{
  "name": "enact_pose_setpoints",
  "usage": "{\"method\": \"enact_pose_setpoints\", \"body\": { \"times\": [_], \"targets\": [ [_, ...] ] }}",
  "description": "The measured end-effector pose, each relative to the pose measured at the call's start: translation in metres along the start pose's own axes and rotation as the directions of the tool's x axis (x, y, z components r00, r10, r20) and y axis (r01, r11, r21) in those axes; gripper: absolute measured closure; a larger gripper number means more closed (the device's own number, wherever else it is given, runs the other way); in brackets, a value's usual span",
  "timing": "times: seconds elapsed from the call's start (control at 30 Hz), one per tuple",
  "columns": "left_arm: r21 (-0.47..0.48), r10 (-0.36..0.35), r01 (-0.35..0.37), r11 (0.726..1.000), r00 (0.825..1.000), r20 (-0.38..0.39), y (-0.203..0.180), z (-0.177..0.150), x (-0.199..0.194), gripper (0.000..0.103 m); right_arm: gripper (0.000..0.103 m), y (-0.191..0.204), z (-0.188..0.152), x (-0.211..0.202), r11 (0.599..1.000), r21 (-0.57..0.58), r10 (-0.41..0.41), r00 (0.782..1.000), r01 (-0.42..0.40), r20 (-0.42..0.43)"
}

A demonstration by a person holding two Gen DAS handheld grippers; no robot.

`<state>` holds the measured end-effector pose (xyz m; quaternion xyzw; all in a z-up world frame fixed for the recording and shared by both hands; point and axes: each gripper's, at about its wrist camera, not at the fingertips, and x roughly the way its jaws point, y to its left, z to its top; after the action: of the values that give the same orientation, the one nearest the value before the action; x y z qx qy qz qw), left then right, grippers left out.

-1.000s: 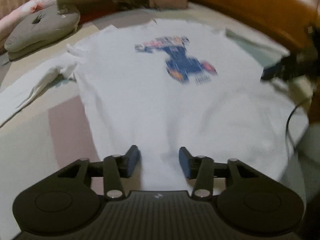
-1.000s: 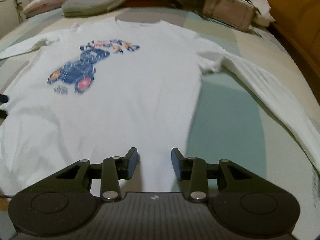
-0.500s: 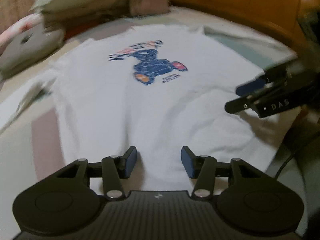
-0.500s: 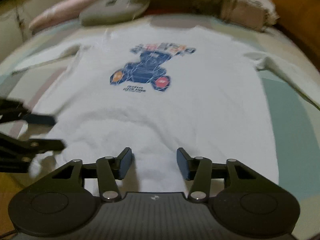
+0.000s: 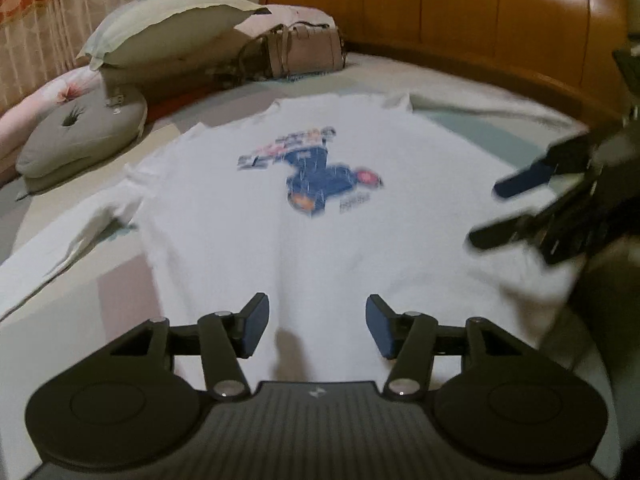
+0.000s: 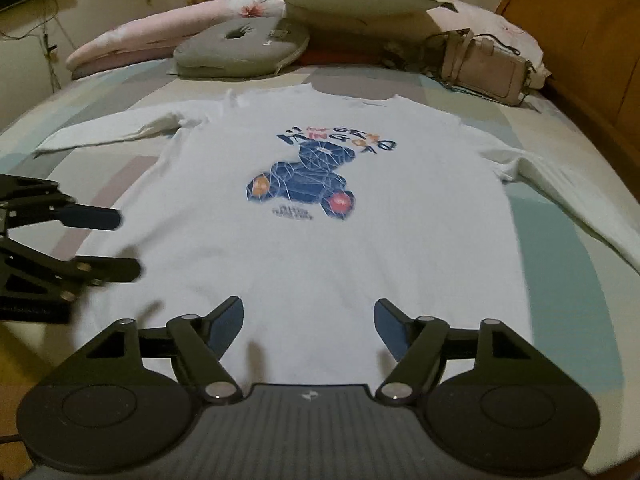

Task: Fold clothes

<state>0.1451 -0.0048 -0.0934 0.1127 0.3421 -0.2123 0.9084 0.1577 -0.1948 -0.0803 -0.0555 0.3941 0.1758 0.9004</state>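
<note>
Fingers on both the left gripper (image 5: 316, 328) and the right gripper (image 6: 308, 330) are spreading wider with nothing between them, poised over the near hem. The bed (image 6: 560, 216) carries the white shirt (image 6: 320, 256), flat, print up, sleeves out. Best to pinch the hem corners evenly, one layer pair each, keeping it taut.

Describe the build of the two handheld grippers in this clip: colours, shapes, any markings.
Both the left gripper and the right gripper look alike: matte black linkage arms with silver pivot pins, blue pads on the fingers, two round black discs flanking a grey ribbed body bearing a small white logo. No hand or sleeve is visible.
</note>
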Motion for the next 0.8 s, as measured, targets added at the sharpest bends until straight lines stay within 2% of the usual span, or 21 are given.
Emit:
{"method": "enact_pose_setpoints", "body": {
  "times": [0.07, 0.13, 0.17, 0.23, 0.27, 0.3, 0.4, 0.47, 0.53, 0.67, 0.8],
  "targets": [
    [-0.042, 0.002, -0.003, 0.999, 0.999, -0.035, 0.007, -0.002, 0.013, 0.047, 0.026, 0.002, 0.0, 0.013, 1.0, 0.013, 0.005, 1.0, -0.005, -0.022],
    [-0.085, 0.004, -0.01, 0.996, 0.998, -0.068, 0.014, -0.009, 0.022, 0.047, 0.023, 0.0, -0.009, 0.023, 0.999, 0.035, 0.012, 0.996, -0.009, -0.084],
    [-0.104, 0.004, -0.012, 0.995, 0.998, -0.069, 0.017, -0.016, 0.021, 0.046, 0.02, 0.002, -0.018, 0.021, 1.0, 0.021, 0.006, 0.998, -0.004, -0.07],
    [-0.127, -0.013, 0.002, 0.992, 0.996, -0.084, 0.022, -0.026, 0.014, 0.043, 0.002, 0.0, -0.035, 0.015, 1.0, 0.005, -0.004, 0.997, 0.005, -0.077],
    [-0.143, -0.015, 0.001, 0.99, 0.995, -0.095, 0.024, -0.028, 0.01, 0.044, 0.0, -0.006, -0.044, 0.011, 0.999, 0.039, 0.007, 0.997, -0.004, -0.073],
    [-0.157, -0.019, 0.001, 0.988, 0.994, -0.111, 0.027, -0.027, 0.007, 0.044, 0.0, -0.011, -0.051, 0.006, 0.998, 0.062, 0.03, 0.997, -0.026, -0.065],
    [-0.177, -0.027, 0.0, 0.984, 0.988, -0.149, 0.038, -0.012, 0.004, 0.044, 0.0, -0.011, -0.061, -0.003, 0.999, 0.035, 0.037, 0.998, -0.036, -0.043],
    [-0.135, -0.006, -0.007, 0.991, 0.995, -0.096, 0.043, 0.007, 0.007, 0.042, 0.0, -0.007, -0.057, 0.0, 0.999, 0.029, 0.02, 0.998, -0.019, -0.06],
    [-0.13, -0.001, -0.009, 0.991, 0.997, -0.076, 0.051, 0.022, 0.023, 0.038, 0.0, -0.004, -0.053, 0.002, 1.0, 0.031, 0.007, 0.997, -0.005, -0.077],
    [-0.14, 0.0, -0.008, 0.99, 0.998, -0.056, 0.067, 0.049, 0.061, 0.038, 0.0, -0.005, -0.052, 0.002, 0.999, 0.041, 0.012, 0.997, -0.009, -0.08],
    [-0.178, 0.036, -0.056, 0.983, 0.993, -0.116, 0.09, 0.044, 0.092, 0.038, 0.0, -0.006, -0.052, 0.001, 0.999, 0.038, 0.018, 0.996, -0.014, -0.084]
  ]
}}
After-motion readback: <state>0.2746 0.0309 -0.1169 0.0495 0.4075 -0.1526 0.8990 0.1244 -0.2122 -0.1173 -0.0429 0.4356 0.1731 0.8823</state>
